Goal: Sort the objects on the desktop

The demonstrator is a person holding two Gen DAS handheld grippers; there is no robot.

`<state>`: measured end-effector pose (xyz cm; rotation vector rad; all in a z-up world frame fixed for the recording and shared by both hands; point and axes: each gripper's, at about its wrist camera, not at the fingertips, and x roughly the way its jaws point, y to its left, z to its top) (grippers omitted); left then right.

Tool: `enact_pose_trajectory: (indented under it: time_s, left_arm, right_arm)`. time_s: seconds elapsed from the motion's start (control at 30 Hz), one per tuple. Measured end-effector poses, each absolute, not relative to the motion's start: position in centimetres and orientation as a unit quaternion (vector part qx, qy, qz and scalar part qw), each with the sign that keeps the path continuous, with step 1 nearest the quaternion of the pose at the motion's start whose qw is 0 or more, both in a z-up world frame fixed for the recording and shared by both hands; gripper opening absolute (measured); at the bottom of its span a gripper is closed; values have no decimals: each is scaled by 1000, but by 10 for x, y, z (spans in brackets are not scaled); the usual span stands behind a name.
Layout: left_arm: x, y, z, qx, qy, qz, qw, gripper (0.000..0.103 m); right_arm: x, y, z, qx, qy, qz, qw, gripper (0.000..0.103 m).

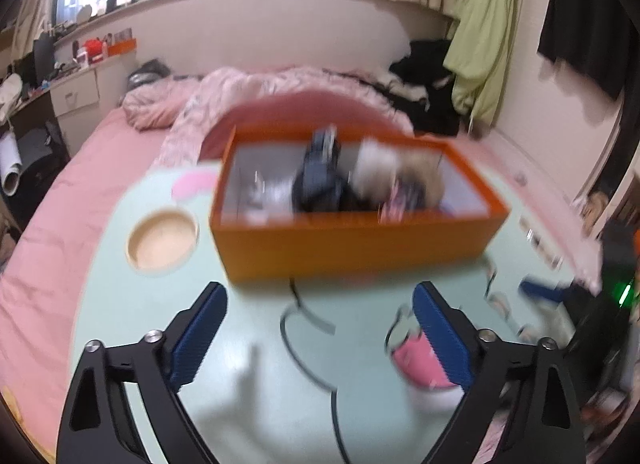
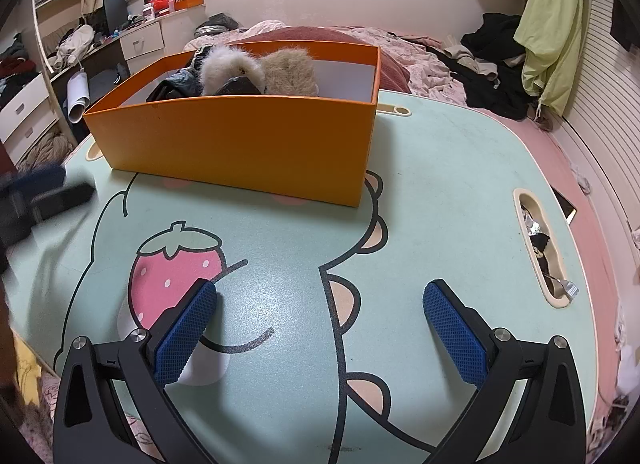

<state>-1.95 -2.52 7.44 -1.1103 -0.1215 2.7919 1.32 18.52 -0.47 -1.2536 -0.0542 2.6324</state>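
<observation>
While both my left gripper (image 1: 320, 328) and right gripper (image 2: 320, 328) hang spread and empty, the orange box (image 2: 240, 143) sits upper centre – its 2 fluffy toys (image 2: 260, 71) look light and soft, so I'd pinch mid-body.

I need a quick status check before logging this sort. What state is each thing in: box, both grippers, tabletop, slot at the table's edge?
Box: lidless, upright, holding fluffy and dark items.
Left gripper: open, holding nothing.
Right gripper: open, holding nothing.
Tabletop: bare in front of the box.
Slot: small items inside.
</observation>
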Motion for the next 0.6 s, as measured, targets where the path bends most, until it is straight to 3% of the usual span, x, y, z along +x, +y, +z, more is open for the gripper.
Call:
enact_pose_trajectory:
  time_s: [0.17, 0.23, 0.37, 0.47, 0.6]
  left_arm:
    - [-78, -20, 91, -389, -27, 918, 72, 72]
    - [-101, -20, 87, -410, -34, 909, 72, 60]
    - [-131, -10, 73, -445, -17, 893, 61, 59]
    - [-139, 0, 53, -471, 3, 880, 57, 39]
    - [-132, -4, 56, -459, -4, 886, 68, 30]
  right_arm:
    - [13, 185, -5, -427, -18, 897, 113, 103]
    - [13, 184, -5, -427, -18, 897, 114, 103]
    - [12, 184, -5, -427, -18, 897, 115, 103]
    - [12, 183, -5, -427, -18, 897, 115, 103]
    - [13, 185, -5, -427, -17, 897, 116, 103]
